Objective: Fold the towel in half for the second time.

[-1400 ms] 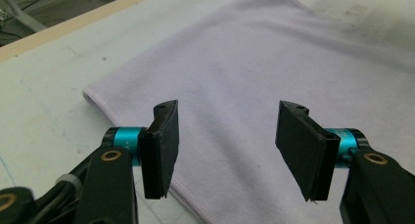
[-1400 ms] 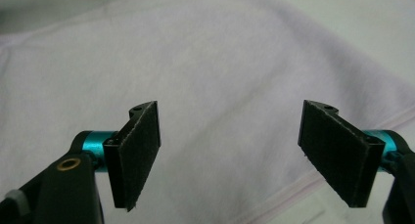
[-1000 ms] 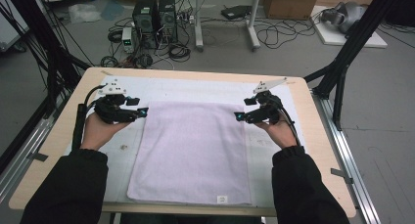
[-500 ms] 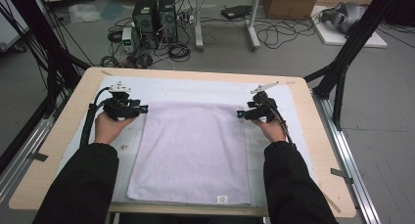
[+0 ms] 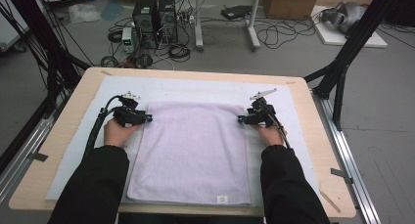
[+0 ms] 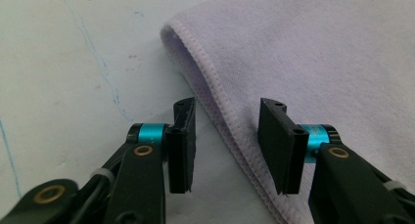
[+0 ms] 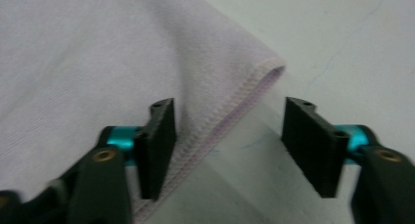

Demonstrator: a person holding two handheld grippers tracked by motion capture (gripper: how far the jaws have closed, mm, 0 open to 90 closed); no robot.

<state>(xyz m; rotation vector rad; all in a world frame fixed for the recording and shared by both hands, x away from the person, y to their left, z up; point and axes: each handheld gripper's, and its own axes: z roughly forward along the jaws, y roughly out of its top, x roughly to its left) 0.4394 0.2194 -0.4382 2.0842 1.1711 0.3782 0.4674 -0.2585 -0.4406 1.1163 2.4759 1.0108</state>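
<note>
Fingers [image 6: 182, 145] of the left gripper [image 6: 227, 145] stand apart, one pad over the pale mat [image 6: 63, 77] and the other over the lilac towel [image 6: 313, 53], with the towel's stitched hem running up between them; the pads do not press on it. The jaws have just been closing, and the cloth edge lies in the gap. Fingers [image 7: 157, 145] of the right gripper [image 7: 230, 145] likewise stand apart: the left-hand pad rests over the towel [image 7: 83, 62], the right-hand pad over the bare mat [image 7: 342, 33], and the hemmed edge passes between them, unpinched. These jaws too have just been closing.

High view: the towel [image 5: 195, 150] lies flat at the centre of the frame on the mat [image 5: 205, 89], which covers the wooden table [image 5: 323, 150]. Its long axis runs from the bottom of the frame toward the top, away from the person; the short edges lie across the frame. A small white label [image 5: 222, 199] sits near the lower short edge. The left gripper [image 5: 146, 118] is at the towel's upper left corner, the right gripper [image 5: 242, 119] at its upper right corner, each pointing inward toward the cloth. Both hands [image 5: 119, 132] come up from dark sleeves [image 5: 93, 185] at the bottom of the frame.
</note>
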